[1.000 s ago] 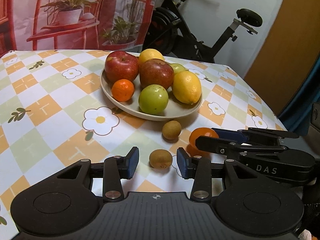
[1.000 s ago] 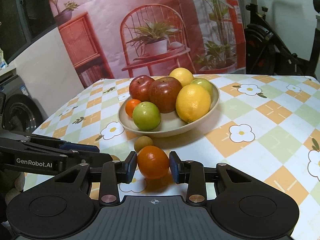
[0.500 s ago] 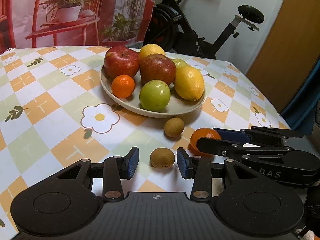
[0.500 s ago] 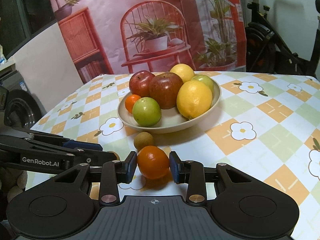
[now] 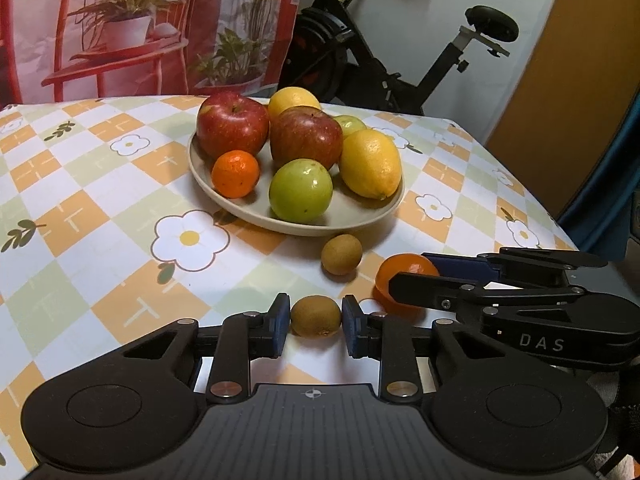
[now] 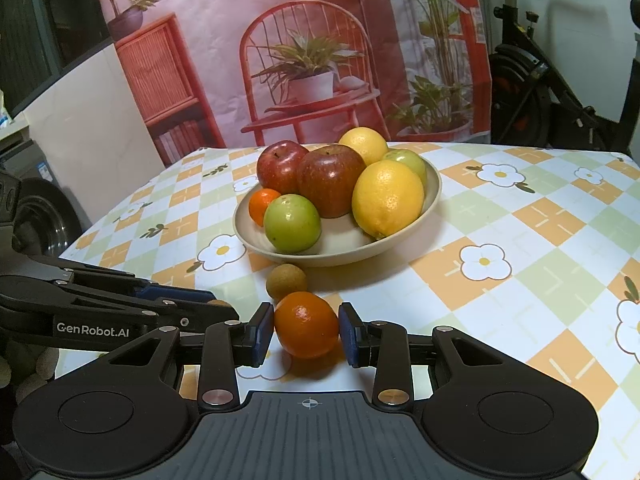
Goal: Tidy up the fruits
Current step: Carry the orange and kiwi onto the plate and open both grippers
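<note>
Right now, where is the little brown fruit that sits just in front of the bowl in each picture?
Left wrist view: the small brown fruit lies on the tablecloth just below the bowl's front rim, right of centre.
Right wrist view: the same fruit sits left of centre, between the bowl and the orange.
Shared landmark: the green apple at the bowl's front.

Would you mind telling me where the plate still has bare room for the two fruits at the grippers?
The plate shows one bare patch: its near floor, bordered by the green apple, the lemon and the front rim. The back is crowded with red apples. The kiwi sits between the left gripper fingers, the orange between the right gripper fingers.
</note>
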{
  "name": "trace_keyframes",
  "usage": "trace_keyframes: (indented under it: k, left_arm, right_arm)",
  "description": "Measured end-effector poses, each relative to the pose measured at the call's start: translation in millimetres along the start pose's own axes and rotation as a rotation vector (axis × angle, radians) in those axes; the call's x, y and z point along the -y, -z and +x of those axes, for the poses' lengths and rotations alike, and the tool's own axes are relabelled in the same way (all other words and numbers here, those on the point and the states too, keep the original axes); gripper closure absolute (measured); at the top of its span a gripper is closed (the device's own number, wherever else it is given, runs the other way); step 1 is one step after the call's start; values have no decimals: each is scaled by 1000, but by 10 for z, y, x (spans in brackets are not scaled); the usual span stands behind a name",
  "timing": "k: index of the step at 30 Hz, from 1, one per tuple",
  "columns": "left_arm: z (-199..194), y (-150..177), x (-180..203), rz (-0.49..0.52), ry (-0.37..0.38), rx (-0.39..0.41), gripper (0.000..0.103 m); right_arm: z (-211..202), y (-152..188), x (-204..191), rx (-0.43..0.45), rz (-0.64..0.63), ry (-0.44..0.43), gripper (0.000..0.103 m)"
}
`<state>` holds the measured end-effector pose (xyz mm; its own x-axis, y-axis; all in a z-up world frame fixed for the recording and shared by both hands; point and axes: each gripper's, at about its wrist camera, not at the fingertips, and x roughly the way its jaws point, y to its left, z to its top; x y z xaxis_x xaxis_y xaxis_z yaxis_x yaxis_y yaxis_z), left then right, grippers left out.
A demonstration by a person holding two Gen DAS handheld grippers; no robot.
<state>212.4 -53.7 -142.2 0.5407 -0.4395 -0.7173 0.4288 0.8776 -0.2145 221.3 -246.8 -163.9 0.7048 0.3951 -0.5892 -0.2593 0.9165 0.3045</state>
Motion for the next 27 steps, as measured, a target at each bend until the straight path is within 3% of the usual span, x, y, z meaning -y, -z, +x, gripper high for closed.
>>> trace_keyframes:
  k: [14,27]
  left_arm:
    - [-81,-430,-120,-14,-70,133,73]
    - [165,-637,-234,-21,-115,108,73]
  right_arm:
    - [32,-275,37,91,-43,64,71]
    - [330,-406,-89,90,-127,113,70]
